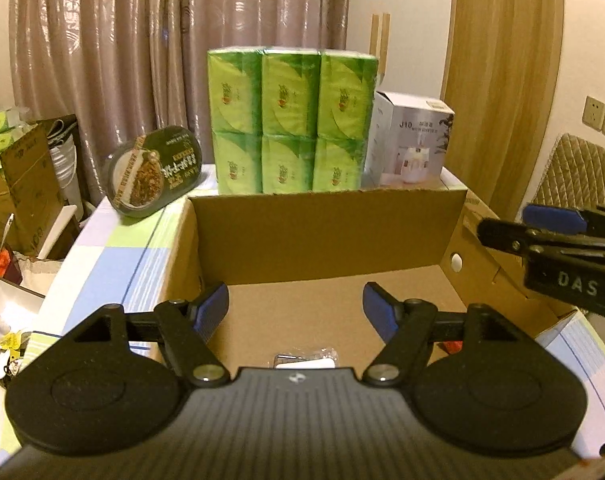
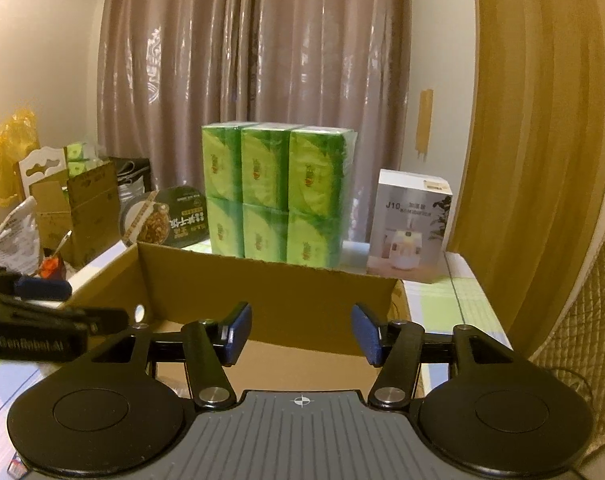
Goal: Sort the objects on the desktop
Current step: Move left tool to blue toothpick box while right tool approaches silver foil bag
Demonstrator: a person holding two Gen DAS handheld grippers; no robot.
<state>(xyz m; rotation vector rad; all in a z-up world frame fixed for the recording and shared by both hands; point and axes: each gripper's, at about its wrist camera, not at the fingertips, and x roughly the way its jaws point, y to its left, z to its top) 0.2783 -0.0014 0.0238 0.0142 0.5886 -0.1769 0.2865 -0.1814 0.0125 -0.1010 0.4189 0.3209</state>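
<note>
An open cardboard box (image 1: pixel 326 232) (image 2: pixel 270 284) stands on the table in front of both grippers. My left gripper (image 1: pixel 296 312) is open and empty above the box's inside, where a small clear-wrapped item (image 1: pixel 306 358) lies on the floor. My right gripper (image 2: pixel 300 332) is open and empty over the box's near right part. Behind the box stand a green pack of tissues (image 1: pixel 290 120) (image 2: pixel 276 192), a white humidifier box (image 1: pixel 412 140) (image 2: pixel 410 226) and a dark oval noodle bowl (image 1: pixel 156 170) (image 2: pixel 166 218). Each gripper shows at the edge of the other's view.
The table has a pastel checked cloth (image 1: pixel 114 264) (image 2: pixel 454 300). Left of it are cardboard boxes (image 1: pixel 22 176) (image 2: pixel 78 208), bags and clutter. A quilted chair back (image 1: pixel 574 176) (image 2: pixel 582 320) stands on the right. A curtain (image 2: pixel 254 60) hangs behind.
</note>
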